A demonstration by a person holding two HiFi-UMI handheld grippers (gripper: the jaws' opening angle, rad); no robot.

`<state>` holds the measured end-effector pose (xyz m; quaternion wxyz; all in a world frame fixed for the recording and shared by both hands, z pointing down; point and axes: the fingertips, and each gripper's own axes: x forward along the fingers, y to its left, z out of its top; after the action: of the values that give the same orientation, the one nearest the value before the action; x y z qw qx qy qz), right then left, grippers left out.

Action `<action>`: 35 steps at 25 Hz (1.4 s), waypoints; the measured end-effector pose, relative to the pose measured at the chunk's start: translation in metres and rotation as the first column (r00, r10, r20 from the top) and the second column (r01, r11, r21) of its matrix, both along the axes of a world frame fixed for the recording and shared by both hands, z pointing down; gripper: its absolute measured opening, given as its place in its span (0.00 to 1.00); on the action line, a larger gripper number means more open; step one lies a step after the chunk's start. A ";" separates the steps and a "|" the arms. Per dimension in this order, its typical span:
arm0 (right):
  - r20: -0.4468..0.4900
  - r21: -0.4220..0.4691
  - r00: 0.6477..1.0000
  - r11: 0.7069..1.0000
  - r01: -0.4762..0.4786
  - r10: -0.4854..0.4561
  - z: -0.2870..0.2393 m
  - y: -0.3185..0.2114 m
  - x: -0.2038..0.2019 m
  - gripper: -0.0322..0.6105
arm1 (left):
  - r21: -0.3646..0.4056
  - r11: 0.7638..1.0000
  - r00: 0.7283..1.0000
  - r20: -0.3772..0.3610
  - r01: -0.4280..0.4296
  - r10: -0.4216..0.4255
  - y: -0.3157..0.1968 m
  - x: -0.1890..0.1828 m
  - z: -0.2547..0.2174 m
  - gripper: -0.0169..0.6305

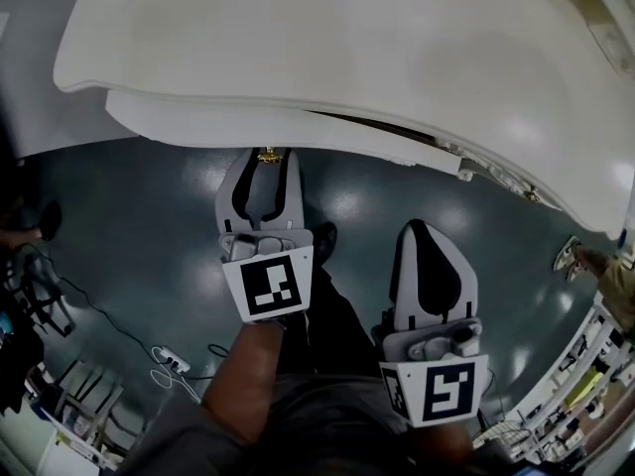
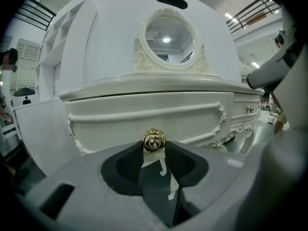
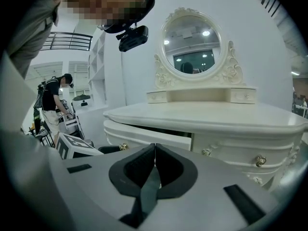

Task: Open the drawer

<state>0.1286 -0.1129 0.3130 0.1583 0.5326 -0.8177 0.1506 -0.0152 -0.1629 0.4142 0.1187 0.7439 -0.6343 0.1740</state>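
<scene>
The white dressing table's middle drawer (image 1: 248,127) stands pulled a little way out from under the tabletop (image 1: 327,48), with a dark gap showing behind its front (image 3: 149,137). My left gripper (image 1: 266,159) is shut on the drawer's gold knob (image 2: 154,141), whose rose-shaped head sits between the dark pads. The same knob (image 3: 123,147) shows beside the left gripper's marker cube (image 3: 72,147). My right gripper (image 1: 422,228) hangs lower and to the right, apart from the table, its jaws shut on nothing (image 3: 155,148).
An oval mirror (image 3: 192,44) tops the table. Smaller drawers with gold knobs (image 3: 260,160) sit at the right. Cables and a power strip (image 1: 169,360) lie on the dark floor at the left. A person (image 3: 50,100) stands far behind by some racks.
</scene>
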 end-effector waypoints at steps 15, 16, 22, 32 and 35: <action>0.001 0.028 1.000 1.000 -0.010 0.010 -0.010 0.027 -0.004 0.07 | -0.012 1.000 1.000 0.018 -0.014 0.014 0.037 -0.008 0.001 0.26; 0.002 0.031 1.000 0.999 -0.009 0.009 -0.011 0.026 -0.004 0.07 | -0.013 1.000 1.000 0.018 -0.013 0.014 0.038 -0.008 0.001 0.26; 0.004 0.042 1.000 0.999 -0.004 0.004 -0.014 0.031 -0.003 0.07 | -0.019 1.000 1.000 0.025 -0.014 0.014 0.048 -0.009 0.003 0.25; 0.011 0.055 1.000 0.998 0.014 -0.015 -0.018 0.034 -0.007 0.07 | -0.033 0.999 1.000 0.026 -0.010 0.011 0.056 -0.010 0.006 0.24; 0.016 0.060 1.000 0.998 0.016 -0.017 -0.019 0.036 -0.011 0.07 | -0.030 0.999 0.999 0.031 -0.017 0.018 0.057 -0.011 0.007 0.24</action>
<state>0.1177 -0.0774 0.2940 0.1368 0.5292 -0.8274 0.1289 -0.0257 -0.1059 0.4208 0.1181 0.7448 -0.6268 0.1960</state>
